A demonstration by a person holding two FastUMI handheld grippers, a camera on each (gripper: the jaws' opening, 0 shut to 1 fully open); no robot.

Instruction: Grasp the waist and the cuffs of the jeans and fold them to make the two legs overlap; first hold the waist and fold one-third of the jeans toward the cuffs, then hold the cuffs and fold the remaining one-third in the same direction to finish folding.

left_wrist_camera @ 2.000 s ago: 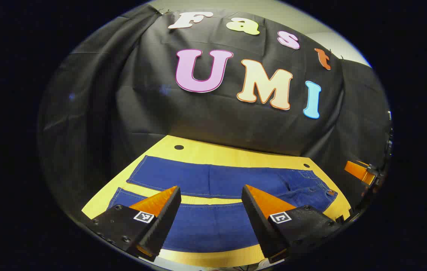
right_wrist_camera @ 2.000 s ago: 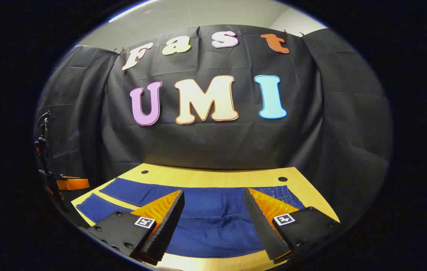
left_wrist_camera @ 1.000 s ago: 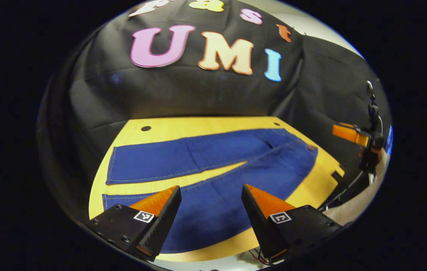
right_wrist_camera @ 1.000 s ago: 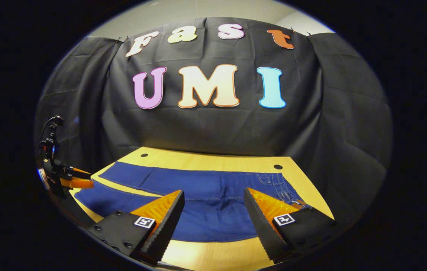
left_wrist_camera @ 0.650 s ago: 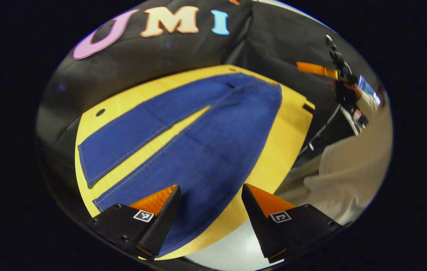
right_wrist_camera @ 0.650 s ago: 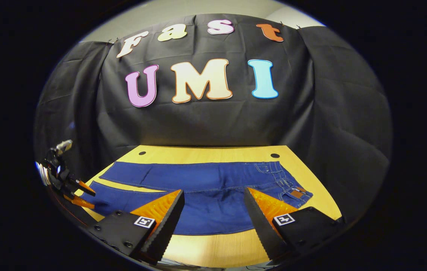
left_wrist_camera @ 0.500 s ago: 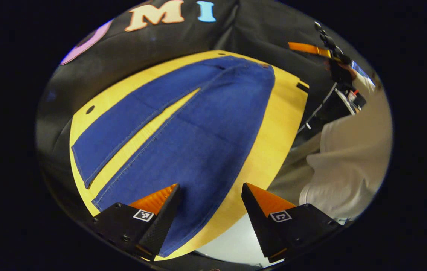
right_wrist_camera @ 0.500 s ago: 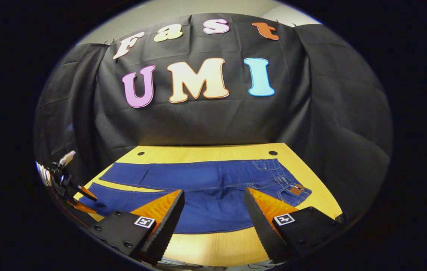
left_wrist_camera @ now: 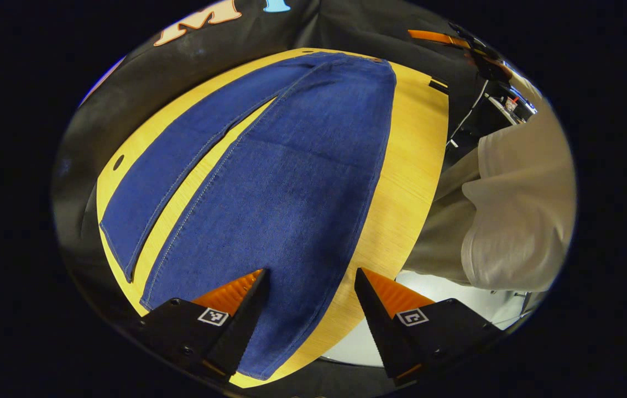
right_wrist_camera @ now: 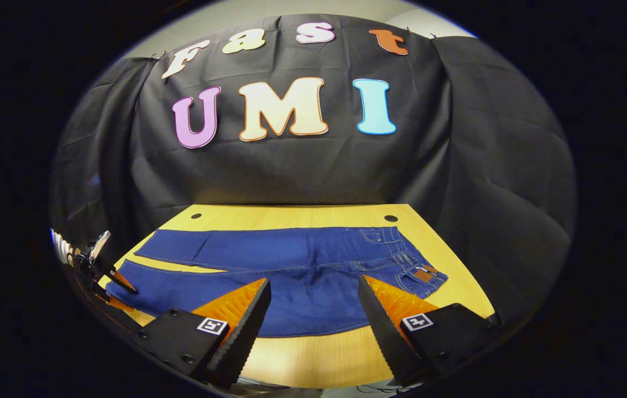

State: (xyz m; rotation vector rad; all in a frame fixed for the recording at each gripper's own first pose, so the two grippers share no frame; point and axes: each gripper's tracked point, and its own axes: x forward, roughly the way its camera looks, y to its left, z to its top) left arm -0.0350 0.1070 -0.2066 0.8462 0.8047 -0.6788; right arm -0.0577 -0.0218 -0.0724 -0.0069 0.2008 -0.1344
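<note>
Your dark blue denim jeans (left_wrist_camera: 269, 166) lie flat and unfolded on the yellow wooden desk (left_wrist_camera: 407, 166), both legs spread apart with a wedge of desk showing between them.

Left gripper view: your left hand-held gripper (left_wrist_camera: 309, 287) hangs over the cuff end of the near leg, fingers wide apart, gripping nothing. One finger (left_wrist_camera: 233, 290) sits over denim, the other over the desk edge and pale floor. The jeans run away lengthwise toward the waist at the far end. This view also catches your light sleeve (left_wrist_camera: 518, 199) and beige trousers beside the desk, plus the right hand-held gripper (left_wrist_camera: 446, 40) far off at the top; its opening can't be judged from here.

Right gripper view: your right hand-held gripper (right_wrist_camera: 313, 298) hovers over the near desk edge, spread wide, empty. Here the jeans lie crosswise, waist with brown leather patch (right_wrist_camera: 423, 273) to the right, cuffs to the left. Two round holes (right_wrist_camera: 391, 218) mark the desk's far edge. The left hand-held gripper (right_wrist_camera: 117, 293) appears small by the cuffs.
</note>
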